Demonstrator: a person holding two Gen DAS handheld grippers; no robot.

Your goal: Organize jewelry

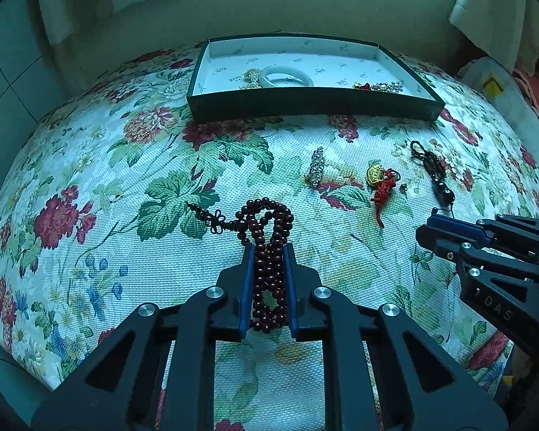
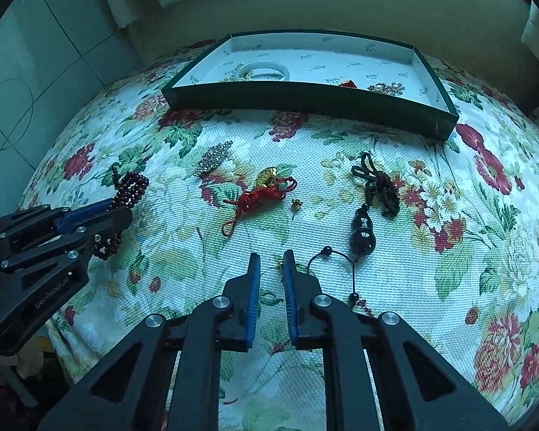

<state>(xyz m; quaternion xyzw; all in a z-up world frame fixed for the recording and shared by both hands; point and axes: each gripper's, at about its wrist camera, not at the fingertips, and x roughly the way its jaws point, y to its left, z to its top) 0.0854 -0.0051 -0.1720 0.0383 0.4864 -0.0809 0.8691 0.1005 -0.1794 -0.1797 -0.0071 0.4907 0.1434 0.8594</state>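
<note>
My left gripper (image 1: 268,248) is shut on a dark red bead necklace (image 1: 267,230) that lies on the floral cloth; its tassel end trails left. The necklace also shows in the right wrist view (image 2: 131,185). My right gripper (image 2: 271,256) is narrowly open and empty above the cloth. Ahead of it lie a red cord charm with a gold piece (image 2: 266,188), a black gourd pendant on cord (image 2: 363,233), a rhinestone clip (image 2: 213,158) and a tiny gold stud (image 2: 296,204). The dark green tray (image 1: 316,102) at the back holds a white bangle (image 1: 287,76), pearls and brooches.
The floral cloth (image 1: 125,179) covers a rounded table whose edges drop off left and front. A tiled wall (image 2: 36,54) stands at left. White fabric (image 1: 485,0) hangs at the back right. A bag with a yellow label (image 1: 492,84) sits beyond the right edge.
</note>
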